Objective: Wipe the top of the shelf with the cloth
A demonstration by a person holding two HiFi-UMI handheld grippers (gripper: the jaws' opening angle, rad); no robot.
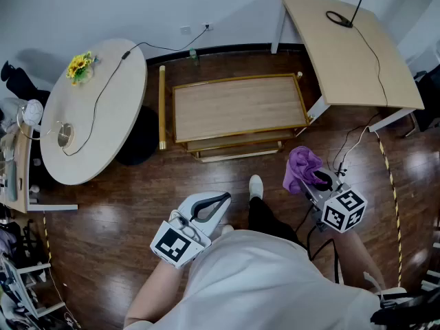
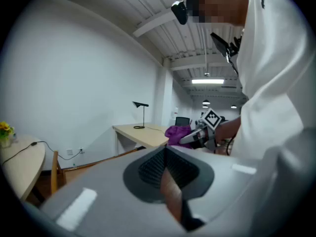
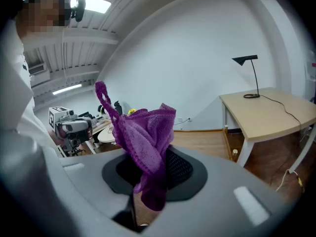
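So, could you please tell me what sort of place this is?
Most likely an office or lab workroom: a pale desk with a black lamp, a round table with flowers on it, and strip lights overhead.

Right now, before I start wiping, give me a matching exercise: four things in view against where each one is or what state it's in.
Things:
1. purple cloth
2. left gripper
3. black lamp
4. shelf

Places or states:
A. standing on the rectangular desk
B. shut, holding nothing
C. on the floor beside the round table
D. clamped in the right gripper

Pairs: 1-D, 2-B, 3-A, 4-C.
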